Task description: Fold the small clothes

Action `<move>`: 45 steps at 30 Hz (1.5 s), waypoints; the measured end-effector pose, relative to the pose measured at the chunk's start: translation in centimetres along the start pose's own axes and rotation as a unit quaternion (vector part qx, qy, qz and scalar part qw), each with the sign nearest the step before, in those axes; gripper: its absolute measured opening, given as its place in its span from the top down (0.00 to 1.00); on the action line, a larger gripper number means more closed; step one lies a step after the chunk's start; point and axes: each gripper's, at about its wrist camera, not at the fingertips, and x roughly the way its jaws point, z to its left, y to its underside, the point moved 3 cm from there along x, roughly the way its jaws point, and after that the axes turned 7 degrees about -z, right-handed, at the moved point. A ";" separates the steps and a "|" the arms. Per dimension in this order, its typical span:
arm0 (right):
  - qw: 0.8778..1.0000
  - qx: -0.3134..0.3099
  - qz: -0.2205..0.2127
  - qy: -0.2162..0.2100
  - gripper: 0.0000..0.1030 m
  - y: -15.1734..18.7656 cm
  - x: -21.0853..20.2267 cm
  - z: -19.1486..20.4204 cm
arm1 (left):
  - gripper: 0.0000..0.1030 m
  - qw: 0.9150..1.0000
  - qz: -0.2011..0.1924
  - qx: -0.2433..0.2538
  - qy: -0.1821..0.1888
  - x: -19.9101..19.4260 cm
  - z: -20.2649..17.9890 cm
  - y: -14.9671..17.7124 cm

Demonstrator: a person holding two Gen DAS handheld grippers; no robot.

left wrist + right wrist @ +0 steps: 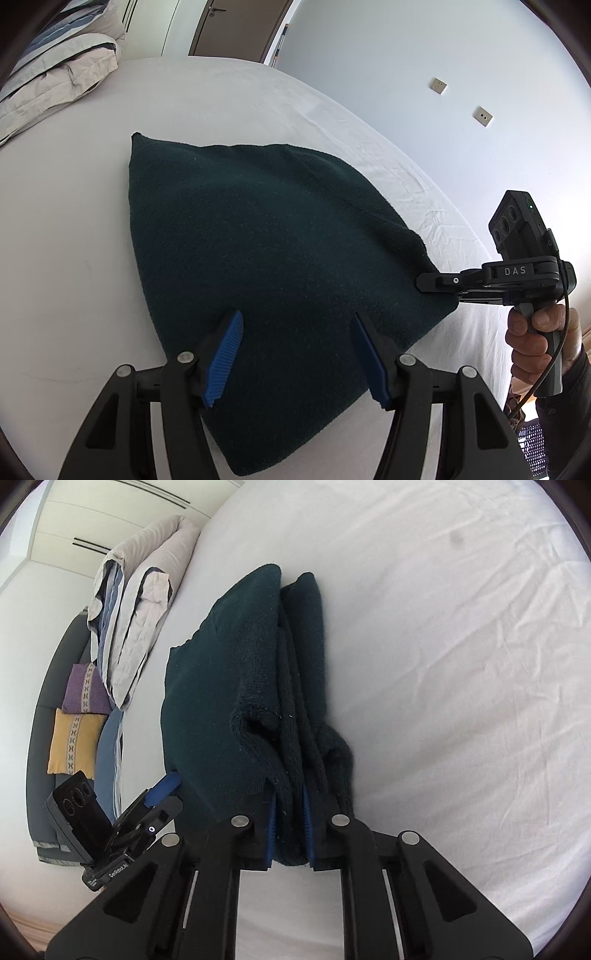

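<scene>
Left wrist view: a dark green knit garment lies folded flat on the white bed, its near edge under the camera. The left hand-held gripper hovers just above that edge with its blue pads well apart and nothing between them. At the right, the right hand-held gripper reaches in level to the garment's right corner, its tips against the cloth; a hand grips its handle. Folded bedding sits at the far left of the bed, and a door stands beyond.

Right wrist view: the right hand-held gripper has its jaws pressed together on a bunched edge of the garment, the thick knit squeezed between the blue pads. From the grip the cloth runs away over the bed in stacked layers and ridges. The left hand-held gripper shows at lower left, just beside the garment's left edge. Folded bedding lies along the bed's far left side; a purple cushion and a yellow cushion sit on a grey sofa past it.
</scene>
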 end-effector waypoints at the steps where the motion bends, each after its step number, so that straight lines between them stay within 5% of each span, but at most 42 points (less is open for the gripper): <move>1: 1.000 -0.002 -0.001 0.000 0.91 0.5 -0.4 0.0 | 0.39 1.000 0.002 0.002 -0.001 -0.1 0.0 0.0; 5: 1.000 -0.008 0.000 0.011 0.91 1.3 0.1 -1.1 | 0.40 1.000 0.012 0.020 -0.008 0.1 -0.1 0.3; 13: 0.998 0.032 -0.029 -0.044 0.92 1.5 1.0 -3.9 | 0.40 0.999 0.011 0.040 -0.022 0.4 -0.7 0.9; 19: 1.000 0.006 -0.022 -0.022 0.90 0.9 0.4 -2.7 | 0.40 0.999 0.009 0.031 -0.008 -0.5 -0.9 1.4; 24: 0.992 -0.032 -0.101 0.072 0.67 -0.9 -4.6 -0.9 | 0.42 0.999 -0.031 0.025 -0.009 -2.7 -1.1 -0.2; 26: 0.991 -0.044 -0.120 0.030 0.67 -1.5 -5.2 1.0 | 0.42 0.999 -0.041 0.034 -0.012 -2.8 -1.5 -1.3; 29: 0.992 -0.081 -0.093 -0.019 0.67 -1.7 -3.2 4.3 | 0.42 0.999 -0.036 0.031 -0.016 -1.4 -1.6 -2.3; 32: 0.992 -0.099 -0.071 -0.032 0.67 -1.8 0.0 5.5 | 0.42 1.000 -0.007 0.009 -0.023 1.2 -0.2 -2.0; 34: 0.994 -0.090 -0.058 0.002 0.70 -2.0 2.3 3.9 | 0.43 1.000 -0.010 -0.004 -0.012 1.8 0.6 -1.3; 38: 0.995 -0.051 -0.077 -0.038 0.95 -2.2 1.9 0.9 | 0.51 1.000 -0.015 -0.010 -0.007 0.8 0.9 -1.5; 45: 0.988 -0.075 -0.121 -0.054 0.90 -4.5 -1.7 2.9 | 0.54 0.998 -0.050 -0.012 -0.032 -0.1 2.5 -4.7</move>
